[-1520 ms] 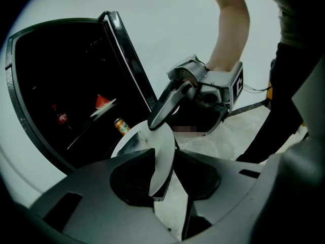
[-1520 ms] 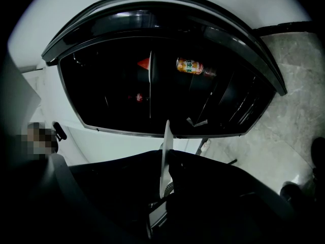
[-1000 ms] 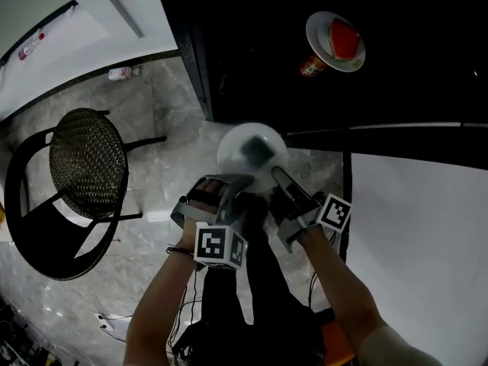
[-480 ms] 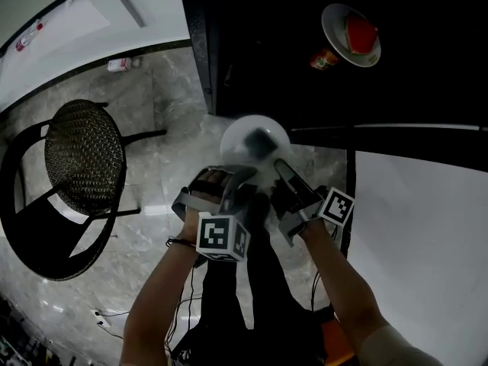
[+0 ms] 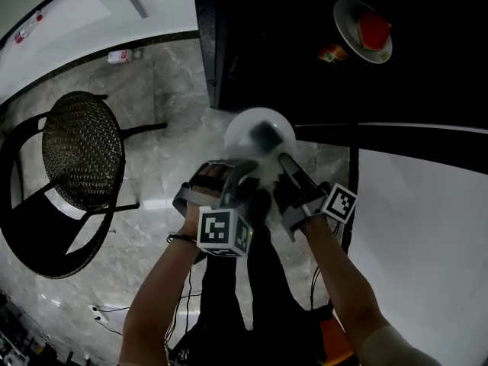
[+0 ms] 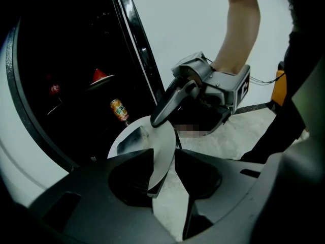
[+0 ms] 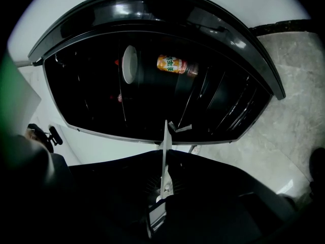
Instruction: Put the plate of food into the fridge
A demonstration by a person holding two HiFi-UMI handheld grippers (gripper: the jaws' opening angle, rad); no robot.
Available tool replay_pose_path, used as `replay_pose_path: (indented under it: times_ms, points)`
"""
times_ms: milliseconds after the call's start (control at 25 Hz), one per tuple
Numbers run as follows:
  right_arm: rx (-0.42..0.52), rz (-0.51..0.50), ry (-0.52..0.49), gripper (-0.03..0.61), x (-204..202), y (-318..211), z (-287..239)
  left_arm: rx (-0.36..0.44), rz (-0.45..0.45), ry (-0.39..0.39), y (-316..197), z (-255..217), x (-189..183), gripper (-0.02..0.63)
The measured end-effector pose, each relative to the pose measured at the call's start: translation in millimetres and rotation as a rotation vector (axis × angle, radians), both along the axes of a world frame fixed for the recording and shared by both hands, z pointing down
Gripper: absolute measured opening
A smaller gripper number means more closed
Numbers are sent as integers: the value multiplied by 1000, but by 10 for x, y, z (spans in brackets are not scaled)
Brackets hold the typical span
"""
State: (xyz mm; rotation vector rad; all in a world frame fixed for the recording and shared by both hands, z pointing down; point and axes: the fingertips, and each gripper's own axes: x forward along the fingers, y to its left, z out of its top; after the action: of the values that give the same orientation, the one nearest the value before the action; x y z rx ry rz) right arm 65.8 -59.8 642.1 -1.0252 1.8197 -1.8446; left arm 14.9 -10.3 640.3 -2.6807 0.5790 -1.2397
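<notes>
A white plate (image 5: 259, 132) with a dark piece of food (image 5: 264, 137) on it hangs in front of the open, dark fridge (image 5: 290, 67). My left gripper (image 5: 242, 175) is shut on its near rim. Those jaws have just been opening slightly, with the plate (image 6: 147, 149) still between them. My right gripper (image 5: 287, 164) is shut on the right rim, and the plate (image 7: 164, 156) shows edge-on between its jaws. The right gripper (image 6: 170, 105) also shows in the left gripper view, clamped on the far rim. Inside the fridge stand a second plate with red food (image 5: 364, 30) and a drink can (image 5: 333, 52).
A black wicker chair (image 5: 82, 151) stands on the marble floor at the left. A small bottle (image 5: 122, 55) lies by the wall. A white panel (image 5: 419, 227) fills the right side beside the fridge. Wire shelves (image 7: 223, 100) run through the fridge interior.
Both grippers have sunk a little with the plate still held between them. The fridge's contents have drifted right in the head view as the head turned.
</notes>
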Motion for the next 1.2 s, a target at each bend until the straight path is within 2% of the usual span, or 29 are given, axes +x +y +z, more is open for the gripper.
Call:
replay_pose_path:
  times_ms: [320,680,1200]
  points:
    - [-12,7,27,37,58,-58,168,-4,-35,-11,-49,132,-86,112]
    - [-28,34,39,37,121,-168,449,-7,-31,-20,-83,350,-51,112]
    - [-49,56,63,37,273,-326,931,12,33,-72,-181,802,171,112]
